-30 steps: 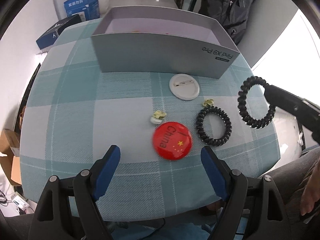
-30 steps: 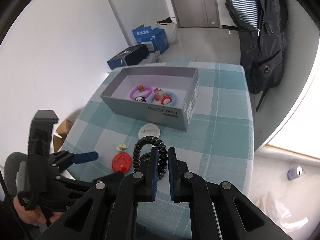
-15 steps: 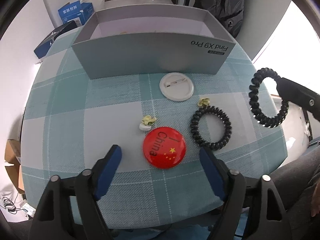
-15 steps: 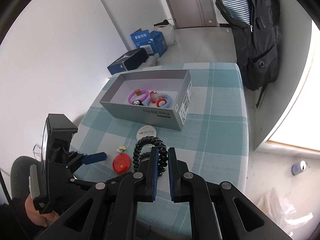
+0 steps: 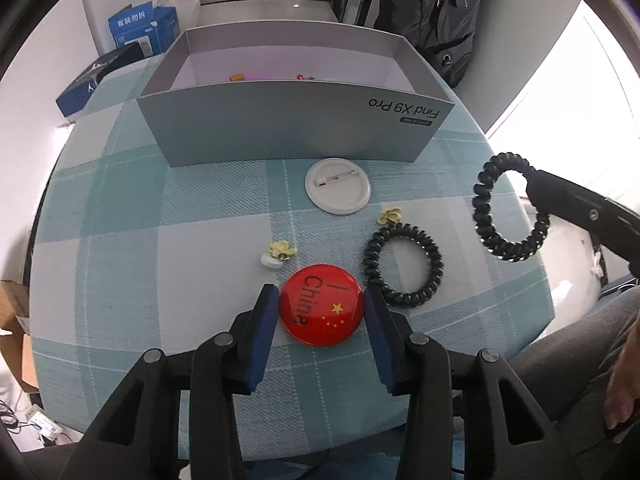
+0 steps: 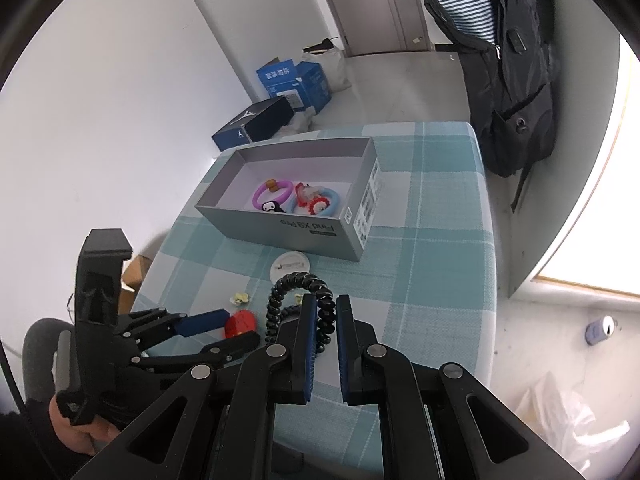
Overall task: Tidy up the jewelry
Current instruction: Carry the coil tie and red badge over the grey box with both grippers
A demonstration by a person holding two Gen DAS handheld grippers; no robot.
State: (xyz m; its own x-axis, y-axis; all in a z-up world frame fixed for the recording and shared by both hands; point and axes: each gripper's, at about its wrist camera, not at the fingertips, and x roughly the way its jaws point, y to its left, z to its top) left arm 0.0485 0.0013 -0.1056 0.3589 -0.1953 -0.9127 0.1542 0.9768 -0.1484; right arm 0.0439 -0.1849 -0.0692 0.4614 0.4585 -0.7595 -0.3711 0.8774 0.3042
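The left gripper (image 5: 321, 308) has just been closing, and its blue pads now stand at either edge of the red badge (image 5: 321, 305), low in the centre of the left wrist view. A second ago the jaws were wide, well clear of the badge on both sides; now the pads look to be touching its rim or a hair off it, I cannot tell which, and the badge lies flat on the bench (image 5: 120, 240). My reading is that the pick of the badge is at the point of grip, with the lift and the carry to the box (image 5: 296, 120) yet to come.

The right gripper (image 6: 323, 320) is clamped on a black coil tie (image 6: 298, 284), held up at the right edge of the left view, off the bench. A second coil tie (image 5: 403, 266) lies just right of the badge, close beside the right pad. The white badge (image 5: 338, 185) lies face down between the red one and the box, which fills the upper centre and already holds coloured bands. Two small flower pieces lie near the badges.
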